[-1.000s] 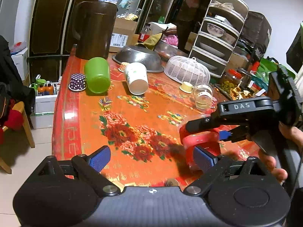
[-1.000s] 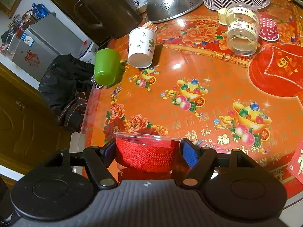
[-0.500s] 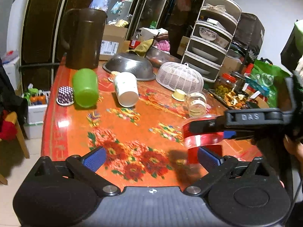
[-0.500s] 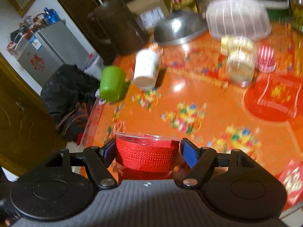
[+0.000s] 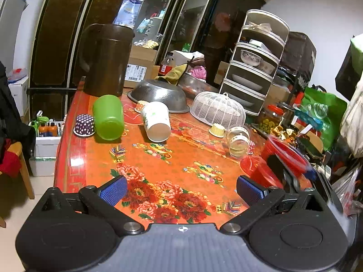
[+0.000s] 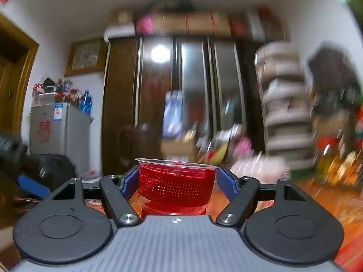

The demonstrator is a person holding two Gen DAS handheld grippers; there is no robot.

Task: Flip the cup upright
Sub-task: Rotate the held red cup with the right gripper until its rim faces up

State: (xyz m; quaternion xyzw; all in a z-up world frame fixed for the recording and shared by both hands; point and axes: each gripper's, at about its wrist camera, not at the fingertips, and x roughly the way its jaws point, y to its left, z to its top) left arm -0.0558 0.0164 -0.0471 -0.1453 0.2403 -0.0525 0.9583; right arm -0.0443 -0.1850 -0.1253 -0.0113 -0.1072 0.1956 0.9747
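Note:
My right gripper (image 6: pixel 177 179) is shut on a clear plastic cup wrapped in red tape (image 6: pixel 175 185), its rim pointing up in the right wrist view. In the left wrist view the same red cup (image 5: pixel 279 158) is tilted, held above the table's right side, with the right gripper partly blurred behind it. My left gripper (image 5: pixel 181 190) is open and empty, low over the flowered tablecloth (image 5: pixel 158 158). A green cup (image 5: pixel 109 116) and a white paper cup (image 5: pixel 156 122) lie on their sides at the far left of the table.
A brown jug (image 5: pixel 105 60), a metal colander (image 5: pixel 158 95), a white mesh food cover (image 5: pixel 217 108), a glass jar (image 5: pixel 238 140), small cupcake cases (image 5: pixel 84 125) and a tiered dish rack (image 5: pixel 254 63) crowd the table's far side. Bags stand at the right.
The right gripper has swung upward with the red cup, turning it from rim-forward over the table toward rim-up. Its view now faces the wardrobe. The left gripper stayed open.

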